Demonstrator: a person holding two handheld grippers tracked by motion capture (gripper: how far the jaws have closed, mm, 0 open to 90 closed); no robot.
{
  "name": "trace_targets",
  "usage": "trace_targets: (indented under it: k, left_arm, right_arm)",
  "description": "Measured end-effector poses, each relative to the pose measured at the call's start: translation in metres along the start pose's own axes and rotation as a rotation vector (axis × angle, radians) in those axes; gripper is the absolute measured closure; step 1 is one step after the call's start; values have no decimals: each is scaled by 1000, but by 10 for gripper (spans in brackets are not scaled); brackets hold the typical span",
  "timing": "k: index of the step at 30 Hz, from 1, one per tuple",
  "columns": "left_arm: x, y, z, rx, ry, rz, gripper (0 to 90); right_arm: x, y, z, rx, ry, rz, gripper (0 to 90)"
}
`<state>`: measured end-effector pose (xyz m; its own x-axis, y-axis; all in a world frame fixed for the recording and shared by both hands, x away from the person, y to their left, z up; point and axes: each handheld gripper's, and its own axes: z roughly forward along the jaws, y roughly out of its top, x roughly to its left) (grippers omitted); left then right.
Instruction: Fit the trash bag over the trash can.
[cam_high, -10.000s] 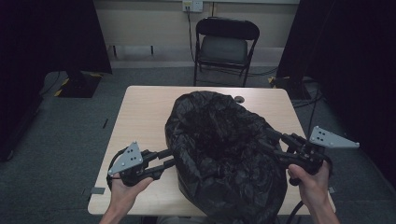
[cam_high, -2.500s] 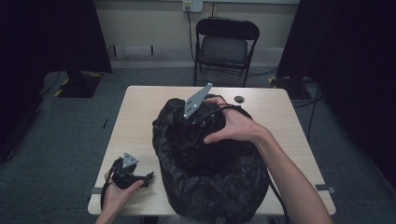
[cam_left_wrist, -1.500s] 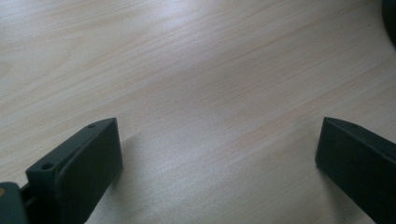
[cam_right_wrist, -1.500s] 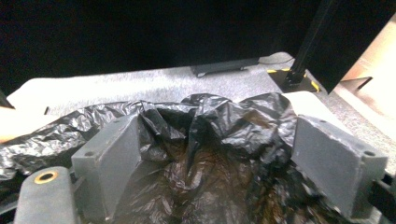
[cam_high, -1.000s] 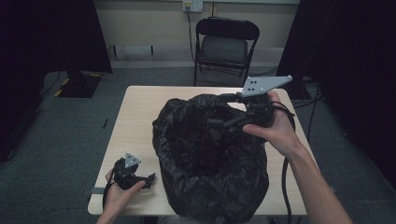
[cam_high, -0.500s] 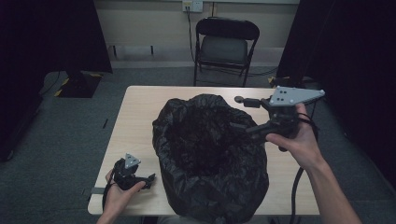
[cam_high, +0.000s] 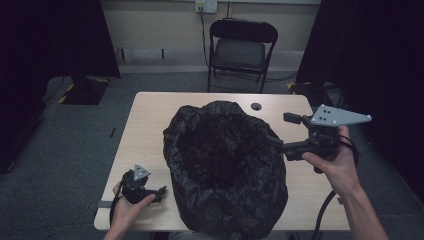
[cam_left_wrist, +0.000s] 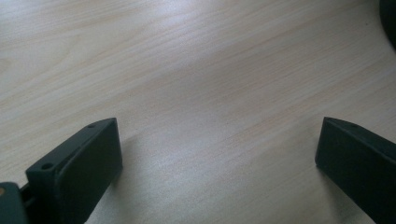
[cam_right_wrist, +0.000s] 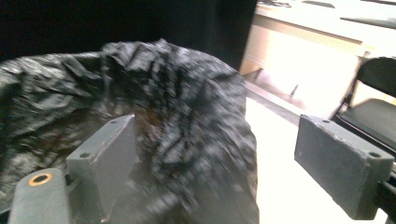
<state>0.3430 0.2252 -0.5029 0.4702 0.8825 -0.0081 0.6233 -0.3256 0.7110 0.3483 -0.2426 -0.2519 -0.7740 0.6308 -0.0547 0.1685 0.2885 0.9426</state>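
A large crumpled black bag (cam_high: 225, 170) stands in the middle of the light wooden table (cam_high: 145, 125), its mouth open upward. My right gripper (cam_high: 292, 134) hovers at the bag's right side, pointing left at the rim. In the right gripper view the right gripper (cam_right_wrist: 224, 158) is open, with a fold of the black bag (cam_right_wrist: 196, 107) standing between the wide jaws, untouched by the far one. My left gripper (cam_high: 157, 192) rests on the table at the front left, beside the bag. The left gripper (cam_left_wrist: 217, 158) is open over bare wood.
A black folding chair (cam_high: 243, 45) stands behind the table. A round cable hole (cam_high: 256, 106) sits near the table's far edge. The right gripper's cable (cam_high: 325, 210) hangs off the front right. Dark curtains flank both sides.
My right gripper has drawn back from above the bag's mouth to the right, past its rim. The left gripper has stayed put on the table.
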Motion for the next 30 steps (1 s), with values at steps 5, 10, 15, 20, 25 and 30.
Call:
trace_targets:
  k: [5,10,15,20,25,30]
  left_arm:
    - [-3,0,0,-3,19,-23,1]
    - [-5,1,0,2,22,-19,0]
    - [-5,1,0,2,19,-19,0]
    - [-5,1,1,3,11,-7,0]
    - [-5,1,1,2,10,-7,0]
    - [-5,1,1,1,7,-7,0]
  right_arm:
    - [-10,-22,-9,28,-55,30,126]
    - [-18,-40,-16,41,-118,60,127]
    - [-21,-58,-20,44,-165,74,128]
    - [-25,-76,-22,49,-219,126,128]
    - [-28,-95,-18,81,-237,166,127]
    - [-29,-111,-16,102,-279,164,127]
